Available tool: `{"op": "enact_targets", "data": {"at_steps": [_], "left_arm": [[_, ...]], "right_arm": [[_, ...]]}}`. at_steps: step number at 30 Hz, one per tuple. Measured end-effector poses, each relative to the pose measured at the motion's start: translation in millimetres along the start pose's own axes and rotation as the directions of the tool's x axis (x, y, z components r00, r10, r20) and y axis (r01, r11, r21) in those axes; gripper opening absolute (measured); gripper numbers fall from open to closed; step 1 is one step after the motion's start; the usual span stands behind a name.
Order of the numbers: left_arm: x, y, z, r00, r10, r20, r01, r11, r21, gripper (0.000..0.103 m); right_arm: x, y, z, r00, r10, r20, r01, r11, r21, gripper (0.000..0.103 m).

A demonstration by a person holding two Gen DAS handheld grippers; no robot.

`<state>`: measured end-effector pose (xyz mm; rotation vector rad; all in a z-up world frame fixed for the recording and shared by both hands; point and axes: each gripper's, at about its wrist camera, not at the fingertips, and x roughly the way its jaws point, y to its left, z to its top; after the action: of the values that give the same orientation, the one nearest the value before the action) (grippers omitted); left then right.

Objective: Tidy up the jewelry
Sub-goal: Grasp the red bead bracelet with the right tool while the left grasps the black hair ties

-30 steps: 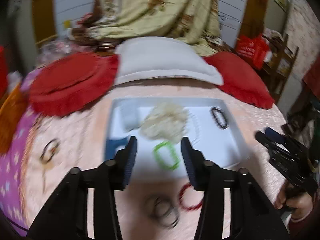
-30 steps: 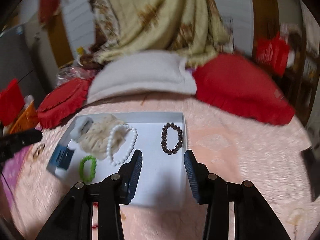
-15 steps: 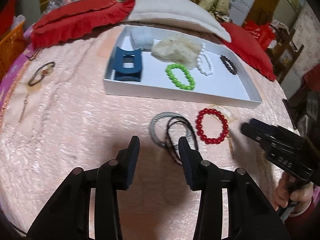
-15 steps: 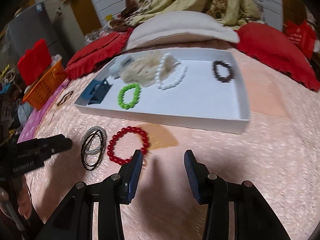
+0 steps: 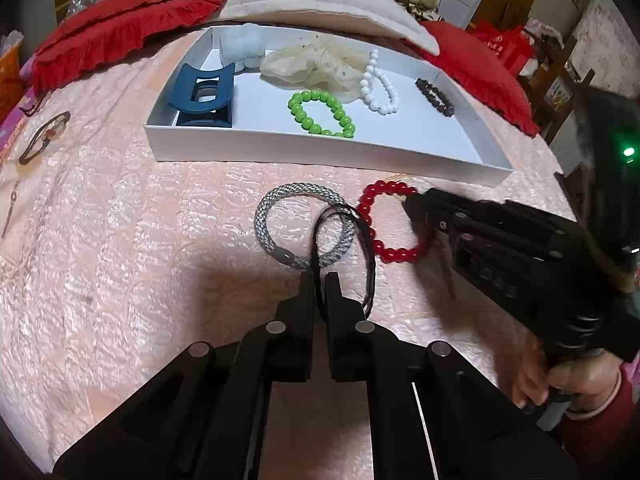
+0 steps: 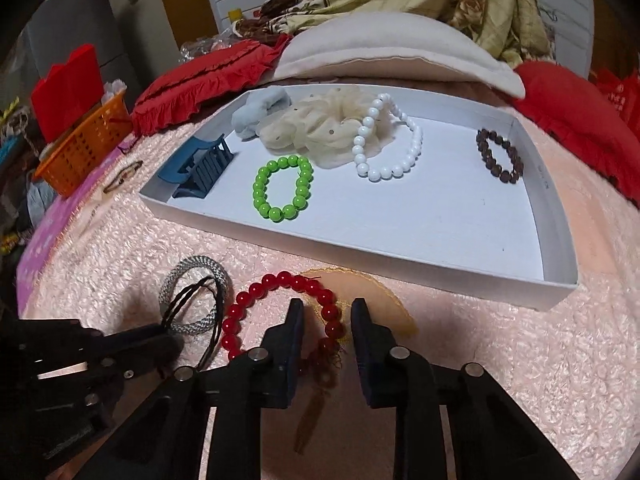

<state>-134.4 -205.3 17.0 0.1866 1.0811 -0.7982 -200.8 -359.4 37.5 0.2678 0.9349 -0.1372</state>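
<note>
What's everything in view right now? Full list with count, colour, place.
tray: 1, white, on pink bedspread
green bracelet: 1, in tray
white bracelet: 1, in tray, partly on scrunchie
brown bracelet: 1, tray's right end
scrunchie: 1, cream, in tray
claw clip: 1, blue, tray's left end
fluffy clip: 1, pale blue, tray's back left
red bracelet: 1, bedspread, before tray
woven band: 1, grey, beside red bracelet
hair ties: black, count unclear, across woven band
pillows: 2 red, 1 white, behind tray
basket: 1, orange, far left
left gripper: shut on hair ties
right gripper: astride red bracelet
hand: holds right gripper
</note>
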Motion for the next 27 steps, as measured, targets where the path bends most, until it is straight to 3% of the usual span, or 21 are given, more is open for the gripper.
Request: {"op": "enact_targets", "data": {"at_steps": [14, 21, 23, 25, 27], "left_arm": [[-73, -2, -8, 0.993, -0.026, 0.119, 0.025, 1.0, 0.011, 0.004], [-53, 6, -12, 0.997, -0.055, 0.055, 0.056, 0.998, -0.023, 0.004], [-43, 5, -11, 0.998, -0.048, 0.046, 0.048, 0.999, -0.01, 0.008], [-29, 4, -8, 0.999, -0.031, 0.033, 0.031, 1.0, -0.001, 0.024], [-16, 3, -6, 0.999, -0.039, 0.019, 0.039, 0.999, 0.001, 0.032]], "right_arm": [[-57, -5, 4, 0.993, 0.071, 0.098, -0.077, 0.995, 0.062, 0.009], [-84, -8, 3, 0.99, 0.053, 0.134, -0.061, 0.996, 0.06, 0.009], [-85, -10, 0, 0.991, 0.047, 0.129, -0.055, 0.996, 0.063, 0.009], [-83, -14, -4, 0.992, 0.044, 0.119, -0.052, 0.996, 0.07, 0.009], [-80, -18, -8, 0.993, 0.044, 0.11, -0.054, 0.995, 0.082, 0.009]]}}
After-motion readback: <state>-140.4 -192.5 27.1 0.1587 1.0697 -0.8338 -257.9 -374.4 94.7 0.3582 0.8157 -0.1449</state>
